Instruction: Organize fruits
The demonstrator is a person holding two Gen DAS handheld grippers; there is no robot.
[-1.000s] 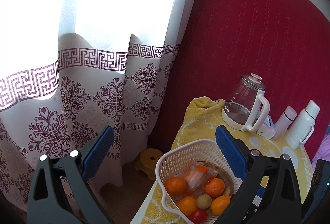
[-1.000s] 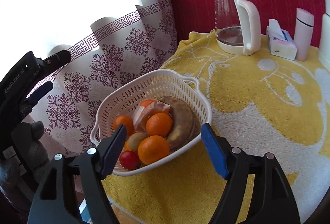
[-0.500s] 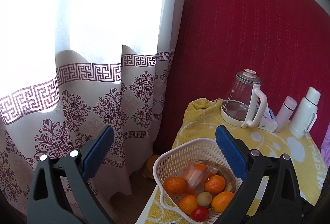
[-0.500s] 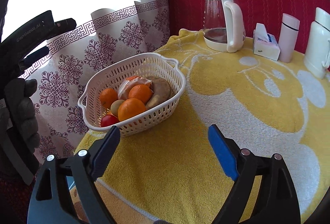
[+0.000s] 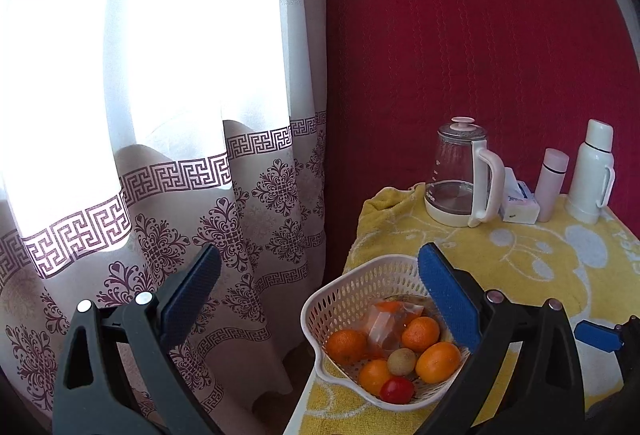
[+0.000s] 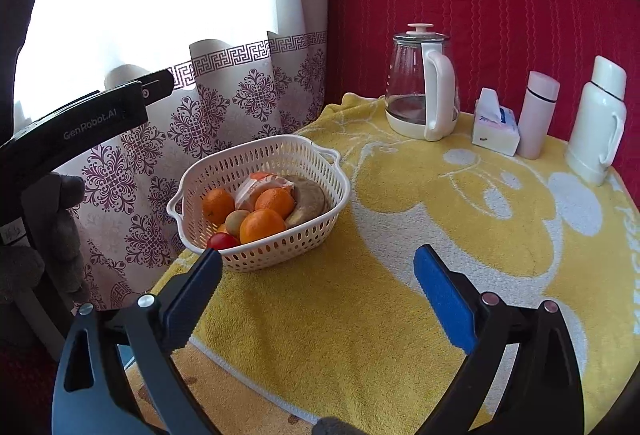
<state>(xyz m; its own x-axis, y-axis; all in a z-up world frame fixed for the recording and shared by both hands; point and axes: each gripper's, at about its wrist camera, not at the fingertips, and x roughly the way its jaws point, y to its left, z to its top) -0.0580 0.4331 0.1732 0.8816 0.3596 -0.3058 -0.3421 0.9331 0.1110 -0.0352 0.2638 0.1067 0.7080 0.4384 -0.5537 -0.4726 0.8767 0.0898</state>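
A white perforated basket [image 6: 312, 155] [image 5: 352, 287] sits near the left edge of a table covered by a yellow towel [image 6: 420, 235]. It holds several oranges [image 6: 262, 225] [image 5: 438, 361], a small red fruit [image 6: 222, 241] [image 5: 397, 389], a greenish-brown round fruit [image 6: 237, 221] [image 5: 402, 361], a clear packet [image 6: 256, 187] and a brown round piece [image 6: 310, 195]. My right gripper [image 6: 318, 263] is open and empty, held back from the basket over the towel. My left gripper [image 5: 320, 263] is open and empty, off the table's left side, above the basket.
At the back of the table stand a glass kettle [image 6: 420, 95], a tissue pack [image 6: 494, 123], a pink bottle [image 6: 538, 113] and a white flask [image 6: 598, 119]. A patterned curtain [image 5: 160, 235] hangs left; a red wall [image 5: 480, 55] is behind. A gloved hand [image 6: 52, 227] holds the left tool.
Both grippers have pulled back and up from the basket. The basket now looks smaller and farther off in the right wrist view. Jaws stayed open.
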